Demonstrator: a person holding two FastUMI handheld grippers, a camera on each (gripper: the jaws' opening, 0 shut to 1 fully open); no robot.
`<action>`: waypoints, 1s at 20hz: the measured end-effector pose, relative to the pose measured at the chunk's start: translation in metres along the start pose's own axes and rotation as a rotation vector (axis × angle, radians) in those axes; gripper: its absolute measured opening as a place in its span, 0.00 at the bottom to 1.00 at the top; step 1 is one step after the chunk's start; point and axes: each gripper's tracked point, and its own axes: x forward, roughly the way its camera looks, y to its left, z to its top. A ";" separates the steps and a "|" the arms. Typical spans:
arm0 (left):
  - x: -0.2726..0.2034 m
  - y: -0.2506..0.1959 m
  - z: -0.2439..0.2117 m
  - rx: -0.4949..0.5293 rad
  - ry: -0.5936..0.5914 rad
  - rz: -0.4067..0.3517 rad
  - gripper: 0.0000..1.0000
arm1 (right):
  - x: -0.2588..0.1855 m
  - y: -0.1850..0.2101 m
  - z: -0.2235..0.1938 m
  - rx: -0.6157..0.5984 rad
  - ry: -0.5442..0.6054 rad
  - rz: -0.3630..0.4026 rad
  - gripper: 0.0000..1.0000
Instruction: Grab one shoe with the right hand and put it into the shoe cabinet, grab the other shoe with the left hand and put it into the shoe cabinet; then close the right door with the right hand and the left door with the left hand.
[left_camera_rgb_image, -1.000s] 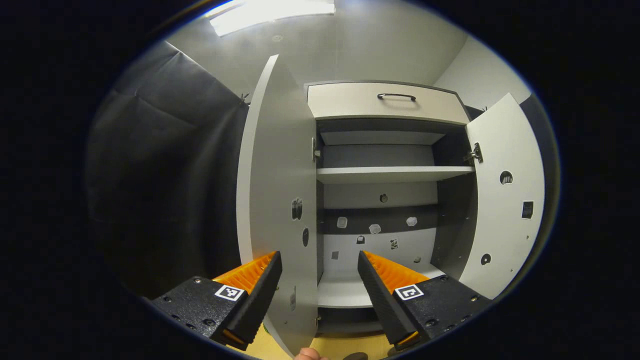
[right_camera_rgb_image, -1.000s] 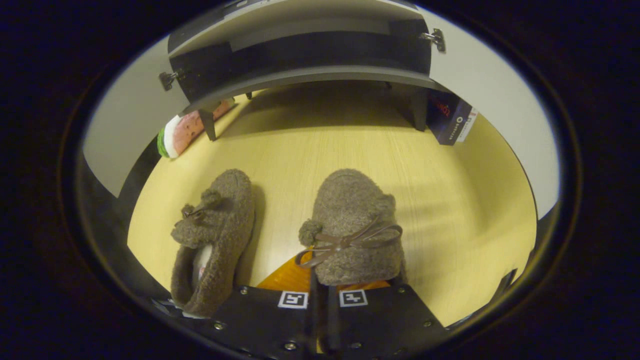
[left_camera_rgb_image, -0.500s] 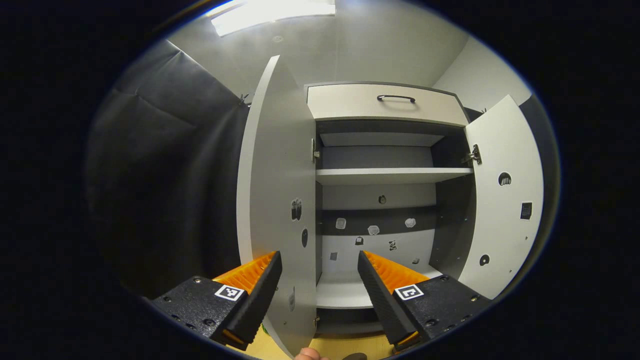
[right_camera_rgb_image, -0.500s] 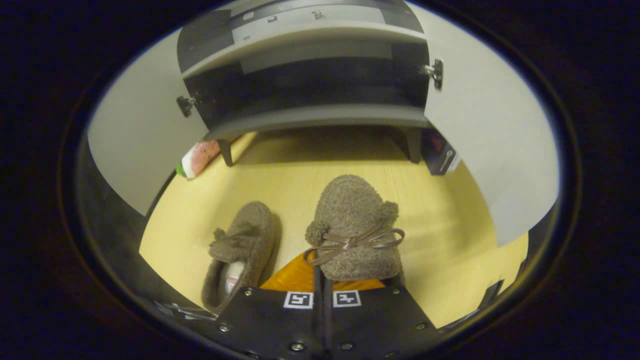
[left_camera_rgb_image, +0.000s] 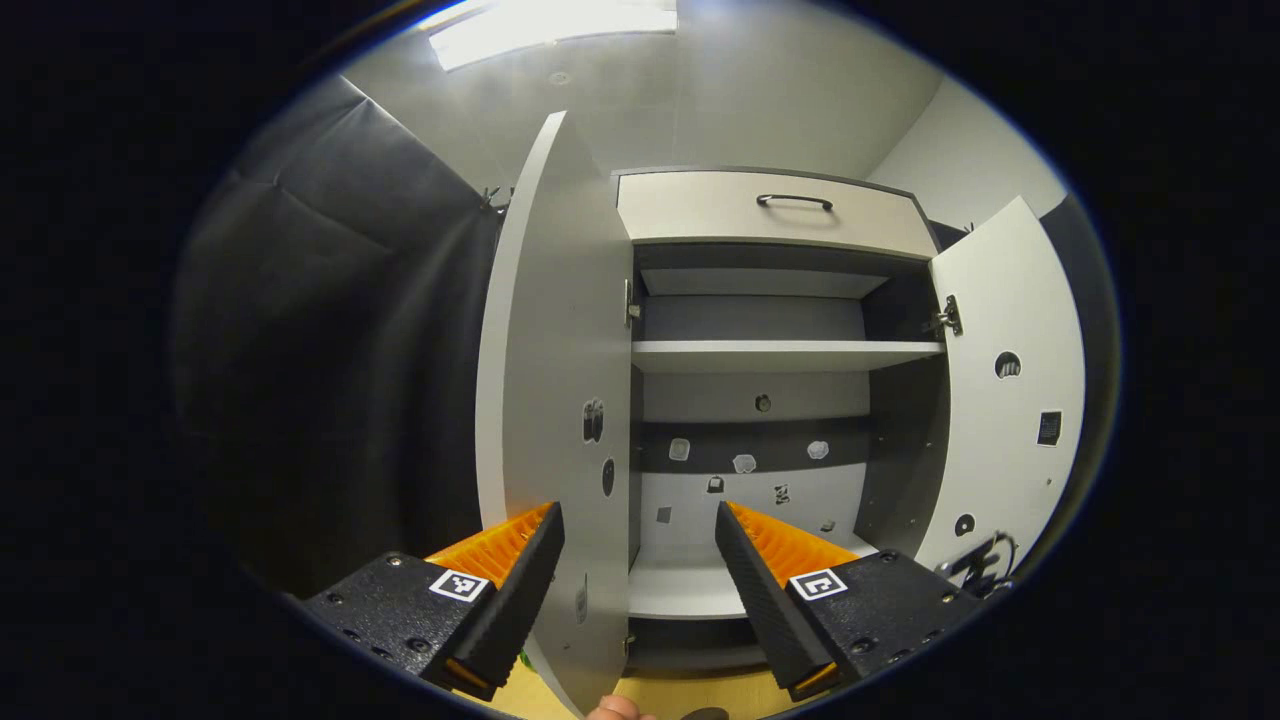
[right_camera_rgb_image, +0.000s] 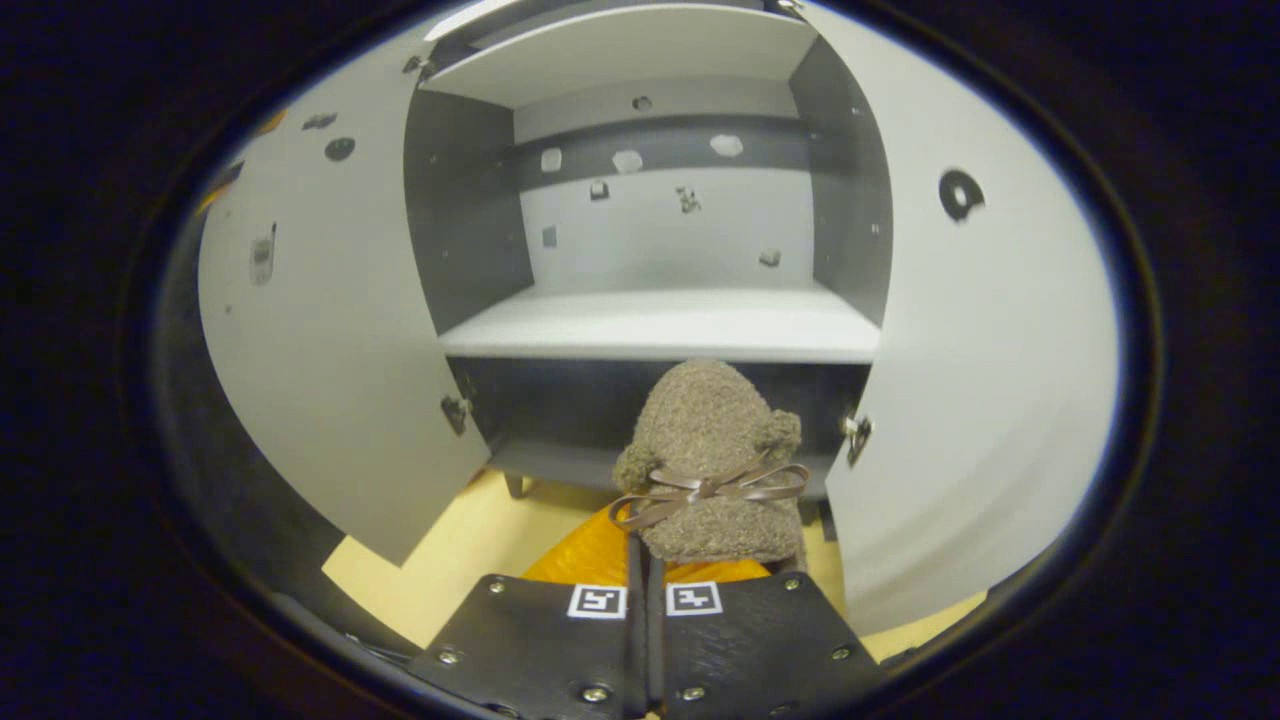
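The right claw (right_camera_rgb_image: 648, 590), its fingers pressed together at the bottom of the right gripper view, grips a brown fleecy shoe (right_camera_rgb_image: 712, 460) by its heel end, the toe pointing toward the open shoe cabinet (right_camera_rgb_image: 660, 230). The shoe, tied with a thin brown bow (right_camera_rgb_image: 705, 488), hangs above the yellow floor (right_camera_rgb_image: 440, 545) just in front of the cabinet's dark base, below the front edge of the pale lower shelf (right_camera_rgb_image: 660, 325). The cabinet's left door (right_camera_rgb_image: 320, 360) and right door (right_camera_rgb_image: 980, 380) both stand wide open on either side of the shoe. In the left gripper view, the left claw (left_camera_rgb_image: 640, 570) is released, its two fingers spread well apart with nothing between them, and it faces the same cabinet (left_camera_rgb_image: 770, 400) from farther back. One finger lies across the open left door (left_camera_rgb_image: 555, 400); the other sits in front of the lower shelf (left_camera_rgb_image: 690, 585). An upper shelf (left_camera_rgb_image: 785, 355) and a drawer with a dark handle (left_camera_rgb_image: 795, 200) sit above, and the right door (left_camera_rgb_image: 1010, 400) swings out to the side. Black cloth (left_camera_rgb_image: 330, 350) covers the booth wall beside the cabinet.
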 end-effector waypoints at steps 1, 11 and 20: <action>0.000 0.000 0.000 -0.002 -0.001 0.000 0.92 | 0.001 -0.002 0.020 0.003 -0.029 -0.002 0.00; 0.000 0.000 0.002 -0.003 -0.015 0.005 0.93 | 0.060 -0.019 0.164 -0.022 -0.201 -0.032 0.00; 0.000 0.002 0.002 -0.009 -0.020 0.015 0.93 | 0.155 -0.040 0.175 -0.019 -0.123 -0.073 0.01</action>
